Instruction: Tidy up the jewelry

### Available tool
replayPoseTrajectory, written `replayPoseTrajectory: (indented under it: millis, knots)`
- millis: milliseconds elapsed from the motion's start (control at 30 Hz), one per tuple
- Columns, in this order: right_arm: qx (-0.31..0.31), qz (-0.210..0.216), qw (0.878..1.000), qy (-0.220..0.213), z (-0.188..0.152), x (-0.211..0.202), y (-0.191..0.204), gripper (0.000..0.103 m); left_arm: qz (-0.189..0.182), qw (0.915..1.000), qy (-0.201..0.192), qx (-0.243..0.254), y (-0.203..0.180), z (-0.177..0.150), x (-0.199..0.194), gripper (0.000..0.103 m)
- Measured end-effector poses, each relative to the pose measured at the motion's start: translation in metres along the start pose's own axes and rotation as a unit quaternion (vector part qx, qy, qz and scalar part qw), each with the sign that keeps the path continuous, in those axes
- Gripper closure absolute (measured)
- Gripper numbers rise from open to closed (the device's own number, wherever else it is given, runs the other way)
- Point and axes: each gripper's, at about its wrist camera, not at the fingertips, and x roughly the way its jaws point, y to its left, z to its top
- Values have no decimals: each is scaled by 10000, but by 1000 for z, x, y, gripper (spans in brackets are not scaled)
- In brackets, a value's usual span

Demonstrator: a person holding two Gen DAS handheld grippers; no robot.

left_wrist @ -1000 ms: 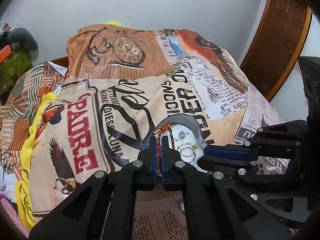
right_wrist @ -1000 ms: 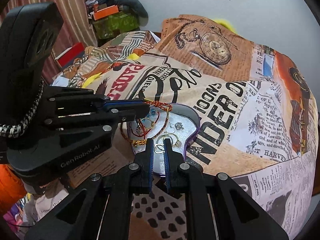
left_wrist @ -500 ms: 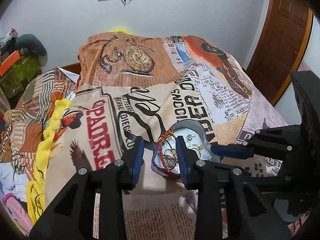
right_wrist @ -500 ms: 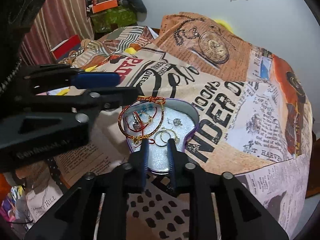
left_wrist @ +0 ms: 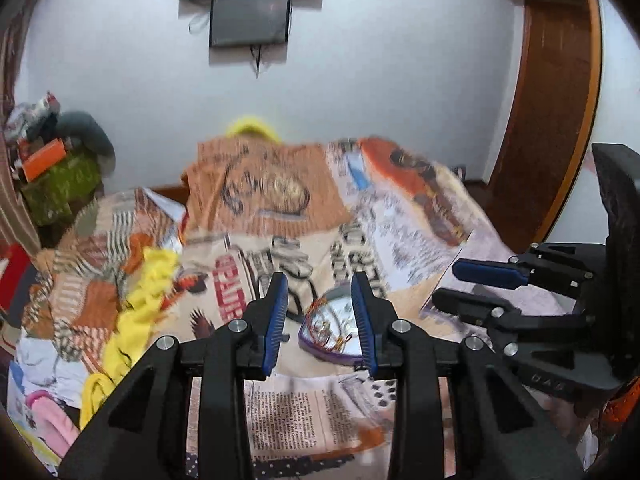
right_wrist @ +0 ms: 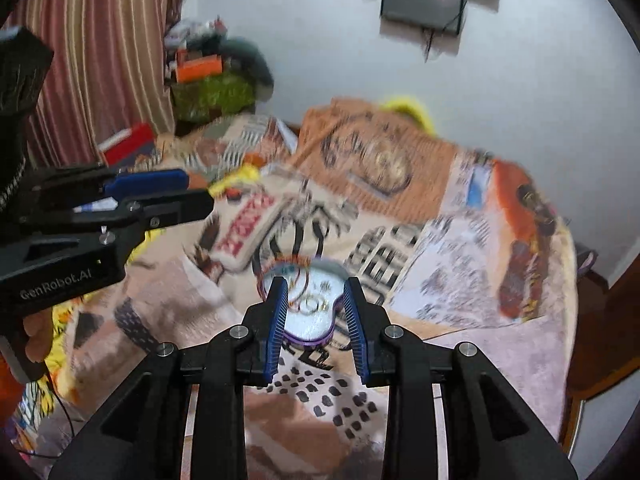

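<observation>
A purple-rimmed heart-shaped tin tray (left_wrist: 320, 350) (right_wrist: 308, 338) lies on the printed bedspread. It holds a red-and-gold cord bracelet (left_wrist: 320, 322) (right_wrist: 292, 276) and small gold rings (right_wrist: 310, 304). My left gripper (left_wrist: 319, 280) is open and empty, raised above and behind the tray. My right gripper (right_wrist: 313, 284) is open and empty, also pulled back above the tray. Each gripper shows in the other's view: the right gripper (left_wrist: 460, 284) at right, the left gripper (right_wrist: 192, 192) at left. Both views are blurred by motion.
The newspaper-print bedspread (left_wrist: 400, 220) covers the bed. Yellow cloth (left_wrist: 136, 312) lies bunched at the left. Clutter with a green box (right_wrist: 212, 96) sits by the striped curtain (right_wrist: 100, 60). A wooden door (left_wrist: 552, 100) stands at right. A dark screen (left_wrist: 250, 20) hangs on the wall.
Both grippers went from shut to open and drew back and up from the tray. The bracelet that the left gripper held now lies in the tray.
</observation>
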Motion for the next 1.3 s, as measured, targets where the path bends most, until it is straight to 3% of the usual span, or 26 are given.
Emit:
replayPoseTrajectory:
  millis: [200, 333, 467, 500, 567, 633, 667, 767, 867, 933, 1300]
  knots:
    - [115, -179, 9937, -1102, 12, -92, 12, 77, 97, 9947, -1008, 177, -26, 15, -84, 69]
    - [223, -212, 9817, -1882, 9, -151, 24, 77, 302, 9810, -1893, 299, -47, 11, -147, 58]
    - [329, -284, 9668, -2518, -2, -196, 39, 76, 387, 9705, -2360, 319, -61, 1, -186, 53]
    - [367, -303, 9627, -2663, -6, -207, 43, 75, 460, 9672, -2477, 326, -65, -3, -194, 48]
    - [446, -320, 9572, -2842, -13, -218, 49, 61, 562, 9624, -2638, 332, -71, -10, -202, 36]
    - [545, -449, 9507, -3021, -22, -225, 55, 45, 527, 9600, -2734, 275, -73, -16, -207, 15]
    - [583, -540, 9472, -3107, -25, -226, 57, 33, 507, 9594, -2767, 200, -74, -19, -207, 12]
    - [692, -876, 9385, -3267, -35, -225, 62, 18, 490, 9610, -2721, 59, -72, -25, -208, 9]
    - [684, -1184, 9339, -3304, -38, -222, 65, 13, 461, 9635, -2635, -116, -67, -27, -204, 5]
    - [668, -1335, 9320, -3302, -37, -220, 66, 3, 453, 9637, -2622, -216, -64, -30, -204, 4]
    - [833, -1221, 9353, -3214, -50, -229, 63, 2, 527, 9652, -2558, -164, -71, -40, -208, 3]
